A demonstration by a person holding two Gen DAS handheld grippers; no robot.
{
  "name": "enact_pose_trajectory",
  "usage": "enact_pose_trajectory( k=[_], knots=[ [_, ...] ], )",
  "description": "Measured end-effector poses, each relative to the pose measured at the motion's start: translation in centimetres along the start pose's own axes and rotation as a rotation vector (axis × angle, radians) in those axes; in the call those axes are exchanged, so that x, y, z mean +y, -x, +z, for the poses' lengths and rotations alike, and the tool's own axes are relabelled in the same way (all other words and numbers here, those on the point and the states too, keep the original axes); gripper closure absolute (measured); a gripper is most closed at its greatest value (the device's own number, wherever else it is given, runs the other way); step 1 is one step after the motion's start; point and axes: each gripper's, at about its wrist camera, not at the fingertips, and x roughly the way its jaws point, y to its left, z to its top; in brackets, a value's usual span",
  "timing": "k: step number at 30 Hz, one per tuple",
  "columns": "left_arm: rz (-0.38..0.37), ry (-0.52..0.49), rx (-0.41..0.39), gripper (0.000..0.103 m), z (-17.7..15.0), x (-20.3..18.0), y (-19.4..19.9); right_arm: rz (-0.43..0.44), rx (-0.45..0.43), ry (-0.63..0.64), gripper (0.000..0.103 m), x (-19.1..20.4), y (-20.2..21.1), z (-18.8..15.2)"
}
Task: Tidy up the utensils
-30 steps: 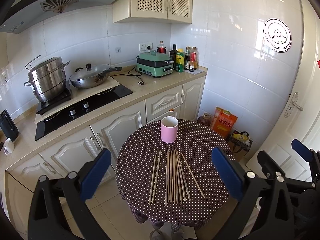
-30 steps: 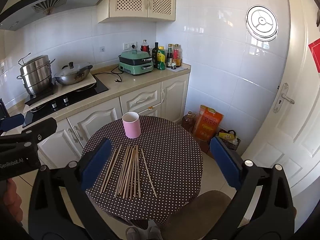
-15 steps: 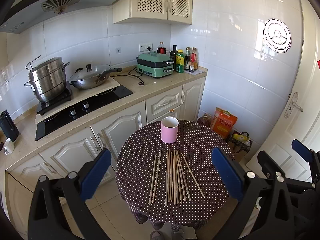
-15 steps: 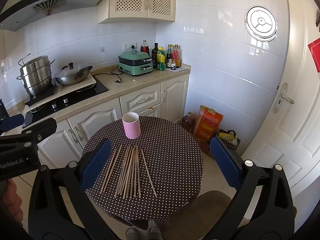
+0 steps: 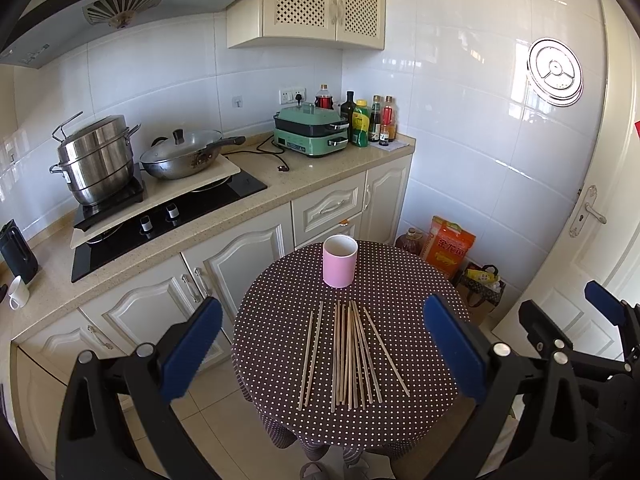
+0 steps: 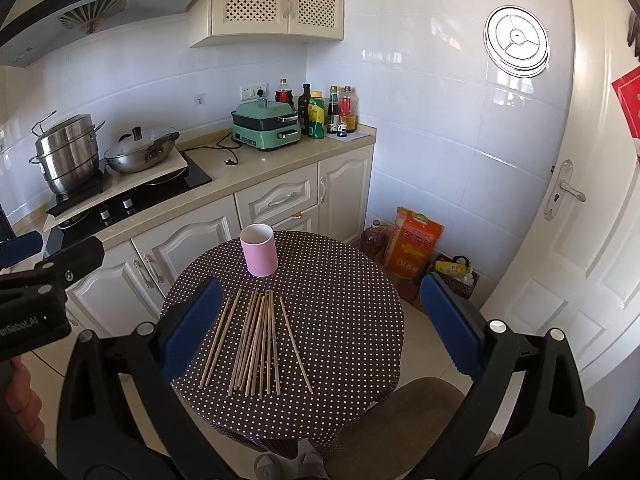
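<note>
Both wrist cameras looked down and forward from above the near edge of the table [image 5: 420, 280], well back from it, facing the counter [image 5: 312, 176]. The left view sat farther left; the right saw the table [image 6: 352, 280] more from the right. Both shared table, cup [image 5: 339, 261], chopsticks [image 5: 348, 354] and counter.

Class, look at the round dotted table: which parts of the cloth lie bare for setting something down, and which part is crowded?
Bare cloth lies on the table to the right of the chopsticks, out to the rim, and to the right of the pink cup. A narrower bare strip runs left of the chopsticks. The near middle is crowded: the chopsticks lie spread side by side, just in front of the cup.
</note>
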Motion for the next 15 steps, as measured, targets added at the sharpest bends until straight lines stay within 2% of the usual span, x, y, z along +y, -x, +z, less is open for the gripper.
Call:
enact_pose_trajectory(
  k=[15],
  knots=[
    [-0.008,0.002,0.017,0.004,-0.4,-0.26,-0.44,0.004,0.002,-0.005,0.006,-0.32,-0.01,0.16]
  ],
)
